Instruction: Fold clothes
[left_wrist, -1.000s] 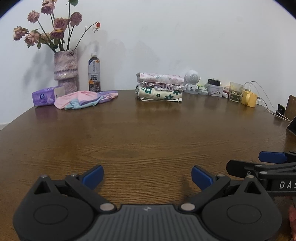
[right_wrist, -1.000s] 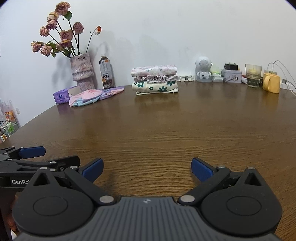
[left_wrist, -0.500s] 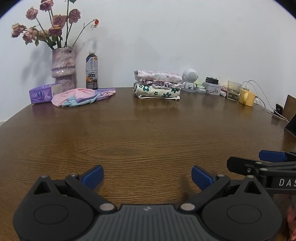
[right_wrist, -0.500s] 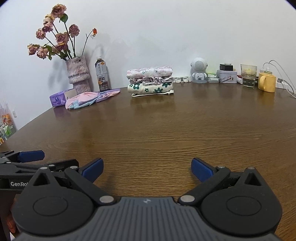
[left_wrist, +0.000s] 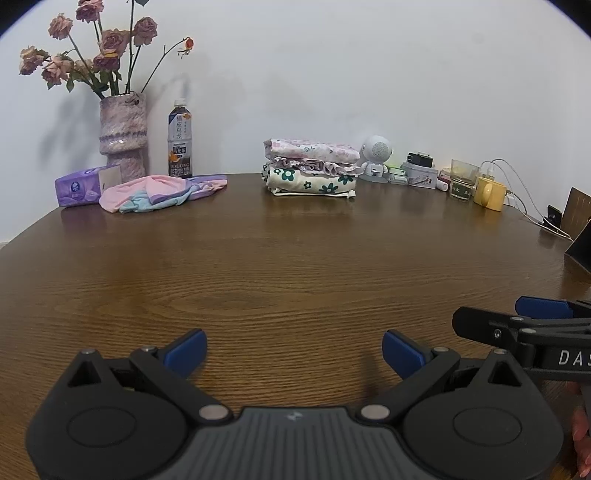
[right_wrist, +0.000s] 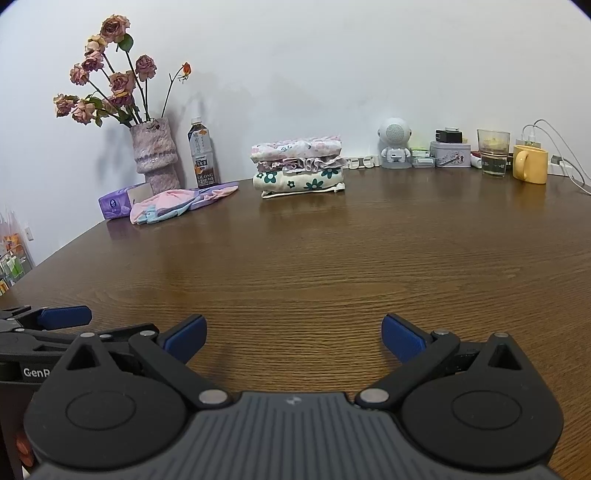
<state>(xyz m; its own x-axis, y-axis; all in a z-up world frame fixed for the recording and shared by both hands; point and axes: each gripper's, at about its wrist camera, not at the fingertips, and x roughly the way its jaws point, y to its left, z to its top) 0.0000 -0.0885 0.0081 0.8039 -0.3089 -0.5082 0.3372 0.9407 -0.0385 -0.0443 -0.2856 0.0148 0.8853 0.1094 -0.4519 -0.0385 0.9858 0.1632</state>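
Note:
A stack of three folded floral garments (left_wrist: 310, 168) (right_wrist: 298, 166) sits at the far middle of the brown wooden table (left_wrist: 288, 266) (right_wrist: 332, 258). A crumpled pink, blue and purple garment (left_wrist: 159, 192) (right_wrist: 177, 205) lies unfolded at the far left. My left gripper (left_wrist: 293, 354) is open and empty, low over the near table edge. My right gripper (right_wrist: 293, 338) is open and empty beside it; it also shows in the left wrist view (left_wrist: 517, 325), and the left gripper shows at the left of the right wrist view (right_wrist: 55, 325).
At the back left stand a vase of dried roses (left_wrist: 122, 136), a drink bottle (left_wrist: 180, 140) and a purple tissue pack (left_wrist: 79, 186). At the back right are a white robot figure (left_wrist: 375, 158), a tin (left_wrist: 421, 177), a glass (left_wrist: 463, 179), a yellow mug (left_wrist: 489, 192) and cables (left_wrist: 524, 199).
Both views have shifted slightly, the left one rising a little after dipping; the far objects sit a bit differently in frame. Both grippers stay open and empty. No garment has moved.

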